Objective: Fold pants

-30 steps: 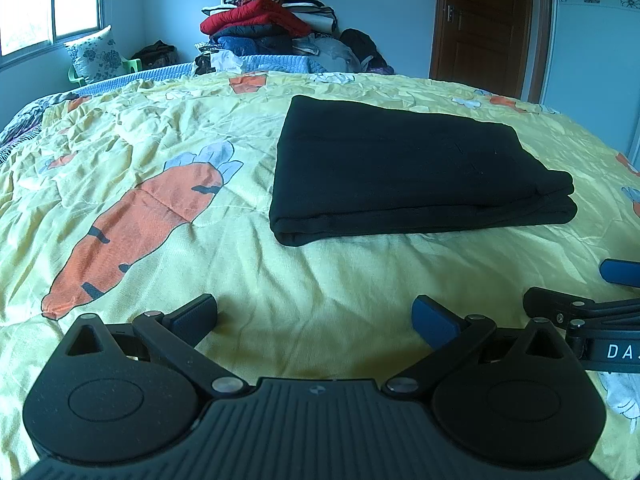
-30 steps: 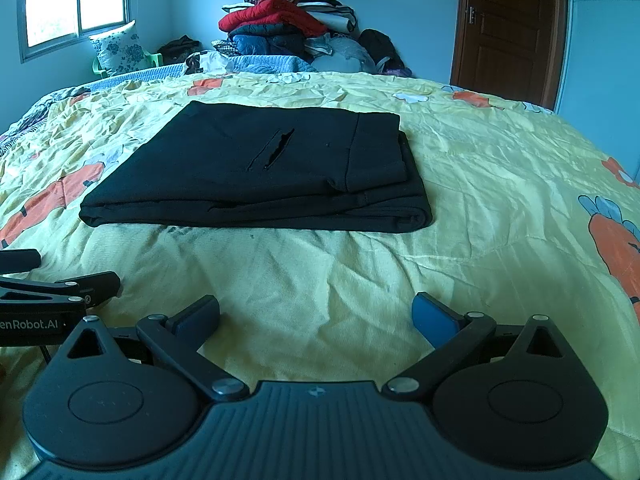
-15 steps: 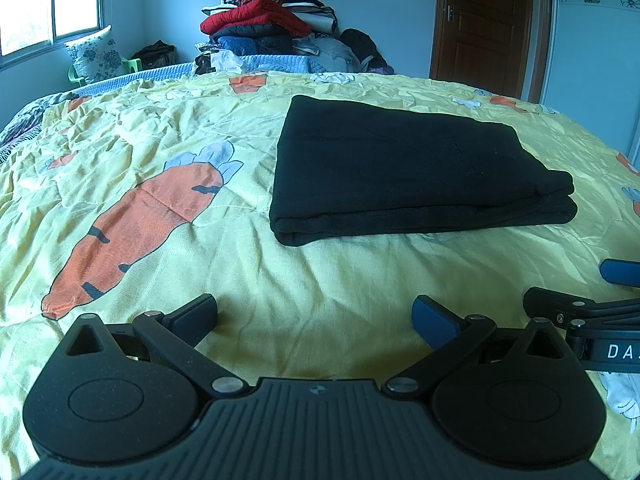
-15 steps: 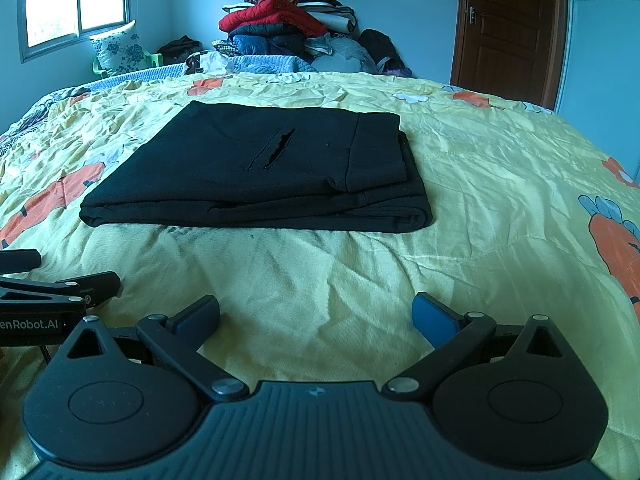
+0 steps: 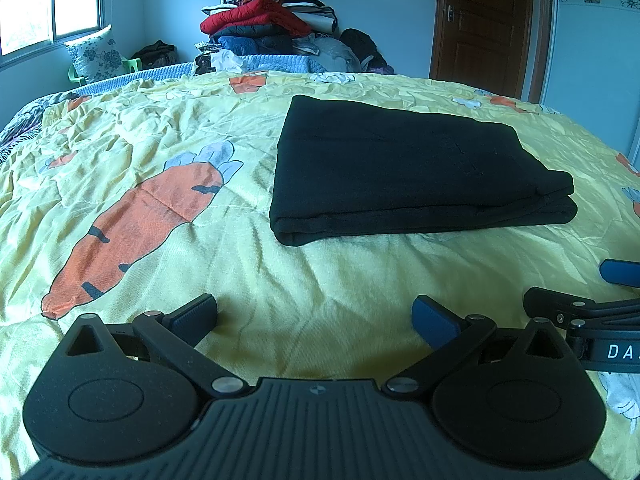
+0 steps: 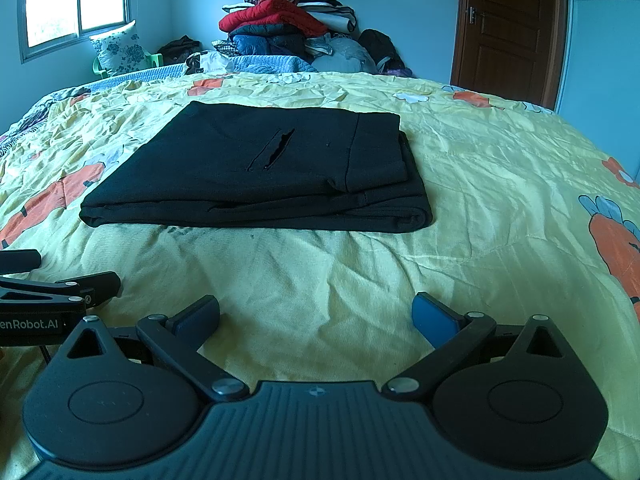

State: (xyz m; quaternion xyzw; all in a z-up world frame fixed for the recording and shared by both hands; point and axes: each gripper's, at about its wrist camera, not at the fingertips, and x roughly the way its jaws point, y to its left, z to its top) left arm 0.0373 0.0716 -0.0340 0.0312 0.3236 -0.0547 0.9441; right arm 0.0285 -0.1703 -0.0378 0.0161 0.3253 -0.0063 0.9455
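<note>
Currently, the black fabric pants (image 5: 404, 172), folded into a flat rectangular stack of several layers, are laid on the yellow quilted bedspread with orange carrot prints (image 5: 120, 184), toward the middle of the bed. In the right wrist view a slit pocket opening (image 6: 274, 150) is seen on the top layer of the pants (image 6: 260, 168), and a narrower folded panel is laid over the right end of the stack. The near edge of the stack is shown as a rounded fold with layered hems at its right corner.

The left gripper (image 5: 316, 314) is held low over the bedspread, near the viewer and well apart from the pants; its blue-padded fingers are spread wide and nothing is held between them. The right gripper (image 6: 316, 314) is likewise spread wide and holds nothing, positioned over bare bedspread (image 6: 500, 184) short of the near edge of the pants. Each gripper is glimpsed at the edge of the other's view, so the two are placed side by side.

At the far end of the bed, a tall pile of folded clothes and bedding topped with a red quilted item (image 5: 264, 20) is stacked against the blue wall. A dark brown wooden door (image 6: 514, 28) is seen at the far right, and a window (image 6: 76, 0) with a floral pillow (image 6: 120, 48) below it at the far left.
</note>
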